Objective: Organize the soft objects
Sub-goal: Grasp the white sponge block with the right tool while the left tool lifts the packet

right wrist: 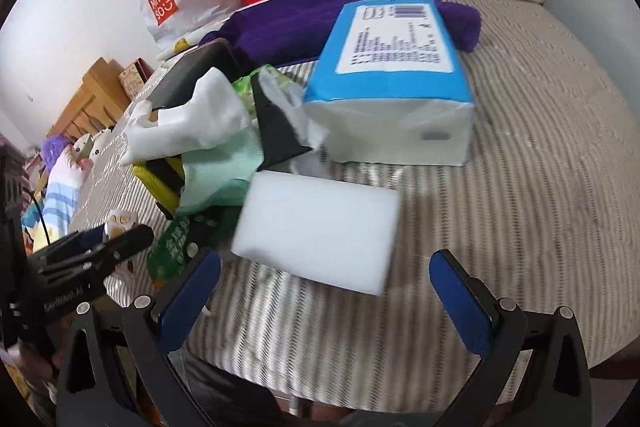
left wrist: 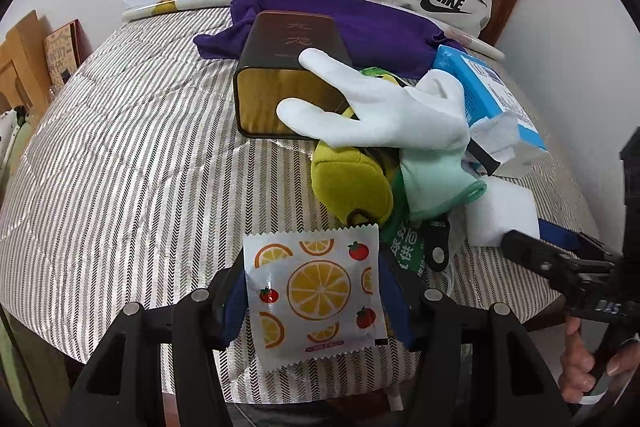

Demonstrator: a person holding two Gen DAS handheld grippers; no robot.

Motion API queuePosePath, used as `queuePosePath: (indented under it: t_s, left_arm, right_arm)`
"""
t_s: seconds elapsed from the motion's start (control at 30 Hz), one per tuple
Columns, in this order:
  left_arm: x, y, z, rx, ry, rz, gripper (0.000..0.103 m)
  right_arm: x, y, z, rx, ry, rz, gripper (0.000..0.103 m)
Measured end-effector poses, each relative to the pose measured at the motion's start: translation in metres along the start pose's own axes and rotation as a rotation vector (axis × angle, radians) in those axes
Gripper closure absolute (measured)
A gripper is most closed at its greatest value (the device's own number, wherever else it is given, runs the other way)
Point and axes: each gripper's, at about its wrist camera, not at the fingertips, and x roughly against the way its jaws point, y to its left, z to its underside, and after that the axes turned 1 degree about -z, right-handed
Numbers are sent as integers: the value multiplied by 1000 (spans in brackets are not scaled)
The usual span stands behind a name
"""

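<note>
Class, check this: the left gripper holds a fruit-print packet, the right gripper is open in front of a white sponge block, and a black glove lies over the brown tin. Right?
One error: the glove over the brown tin is white, not black, as the left wrist view shows. The left gripper does hold the fruit-print packet, and the right gripper is open before the white sponge block.

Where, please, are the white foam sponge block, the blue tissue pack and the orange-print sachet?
White foam sponge block (right wrist: 320, 227): right wrist view, middle of its top face.
Blue tissue pack (right wrist: 394, 67): right wrist view, its printed top face.
Orange-print sachet (left wrist: 318, 287): left wrist view, central orange slice.
</note>
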Motion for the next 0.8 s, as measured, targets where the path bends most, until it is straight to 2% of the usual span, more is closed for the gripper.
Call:
queuePosePath:
  t_s: [0.13, 0.27, 0.33, 0.4, 0.43, 0.53, 0.8]
  left_arm:
    - [-1, 4, 2, 1, -1, 2, 47]
    - [-4, 11, 3, 20, 2, -1, 47]
    - [-7, 17, 4, 41, 6, -3, 47]
    - [-9, 22, 4, 57, 12, -6, 47]
    - [-10, 25, 4, 65, 14, -6, 47]
    - [-11, 31, 4, 91, 14, 5, 47]
    - [-7, 38, -4, 128, 15, -3, 47]
  right_arm:
    - [-18, 11, -2, 5, 31, 16, 0]
    - [-21, 18, -2, 12, -27, 93, 1]
    - [-24, 18, -2, 20, -31, 108, 5]
    - [-24, 16, -2, 39, -44, 128, 13]
    - [-23, 15, -2, 44, -46, 131, 17]
    - [-17, 8, -2, 41, -36, 103, 18]
    - [13, -8, 1, 76, -44, 145, 18]
